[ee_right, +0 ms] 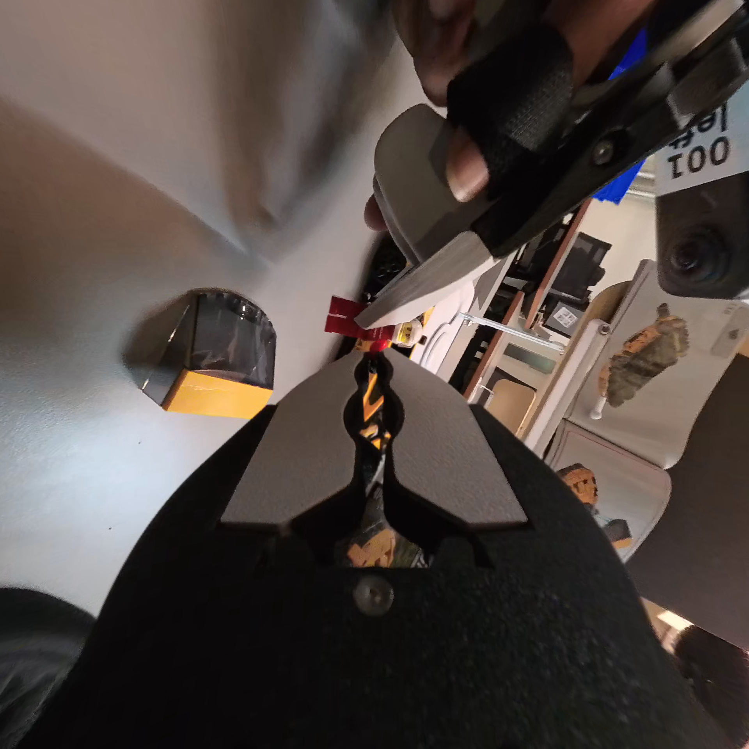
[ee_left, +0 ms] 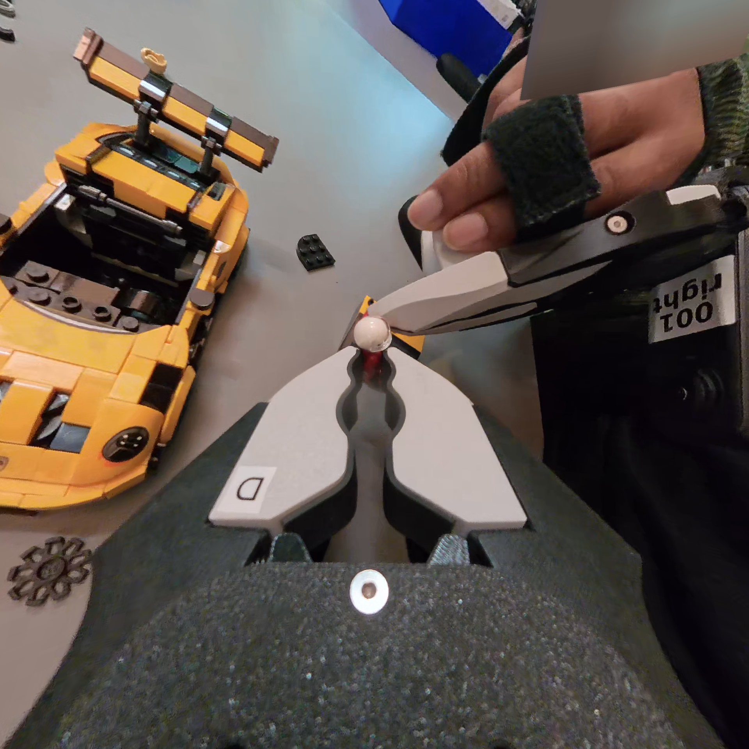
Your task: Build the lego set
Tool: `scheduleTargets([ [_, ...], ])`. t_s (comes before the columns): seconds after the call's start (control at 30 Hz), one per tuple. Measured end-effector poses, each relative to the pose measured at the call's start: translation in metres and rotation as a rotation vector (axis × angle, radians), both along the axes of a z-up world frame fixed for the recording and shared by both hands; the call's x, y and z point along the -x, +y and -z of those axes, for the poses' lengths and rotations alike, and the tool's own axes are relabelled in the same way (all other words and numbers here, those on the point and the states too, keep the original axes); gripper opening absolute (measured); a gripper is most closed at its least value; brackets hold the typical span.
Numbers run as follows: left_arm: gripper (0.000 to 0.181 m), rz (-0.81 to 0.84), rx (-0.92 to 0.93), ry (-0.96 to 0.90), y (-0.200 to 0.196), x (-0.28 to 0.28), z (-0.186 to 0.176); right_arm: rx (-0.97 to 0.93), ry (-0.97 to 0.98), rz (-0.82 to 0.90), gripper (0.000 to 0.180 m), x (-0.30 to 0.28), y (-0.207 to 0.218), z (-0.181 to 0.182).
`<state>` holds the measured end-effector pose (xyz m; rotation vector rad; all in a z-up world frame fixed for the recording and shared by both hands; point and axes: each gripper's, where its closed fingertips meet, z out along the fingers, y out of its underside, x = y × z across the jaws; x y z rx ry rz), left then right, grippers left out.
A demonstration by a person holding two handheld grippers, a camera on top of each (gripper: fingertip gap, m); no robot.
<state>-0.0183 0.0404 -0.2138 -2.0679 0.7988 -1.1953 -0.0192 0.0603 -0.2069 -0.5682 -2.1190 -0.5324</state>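
A minifigure with a red body and a white helmet is held between both grippers above the grey table. My left gripper is shut on its red body just under the helmet. My right gripper has its tips closed on a red part at the figure's side. In the left wrist view it comes in from the right and touches the helmet. The yellow car, with an open cockpit and a rear wing, stands at the left.
A black studded plate, a black spoked rim and a small tan piece lie near the car. A dark canopy piece with a yellow edge sits on the table. A yellow and black piece lies behind the figure. The grippers are tip to tip, or close to it. The black studded plate lies around 9 cm away from my right fingertips.
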Motion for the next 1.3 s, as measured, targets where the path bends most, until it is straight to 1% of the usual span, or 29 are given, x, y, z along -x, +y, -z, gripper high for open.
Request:
scheduleTargets([
  [0.23,0.008,-0.030,0.050,-0.066,0.004,0.002,-0.004,-0.081,-0.009,-0.049,0.002,0.003,0.000,-0.003],
  [0.37,0.008,-0.066,0.084,-0.153,0.009,0.005,-0.013,-0.147,-0.024,-0.093,0.002,0.006,0.003,-0.011],
  [0.63,0.008,-0.110,-0.021,-0.344,0.018,0.012,-0.047,-0.317,-0.062,-0.200,0.001,0.013,0.011,-0.046],
  [0.87,0.008,-0.142,-0.153,-0.518,0.020,0.021,-0.081,-0.483,-0.214,-0.304,0.001,0.018,0.010,-0.073],
  [1.03,0.008,-0.118,-0.170,-0.621,0.014,0.023,-0.097,-0.549,-0.304,-0.362,0.001,0.019,0.005,-0.088],
  [1.3,0.008,-0.099,-0.146,-0.747,0.010,0.028,-0.111,-0.603,-0.368,-0.388,0.001,0.019,0.003,-0.109],
])
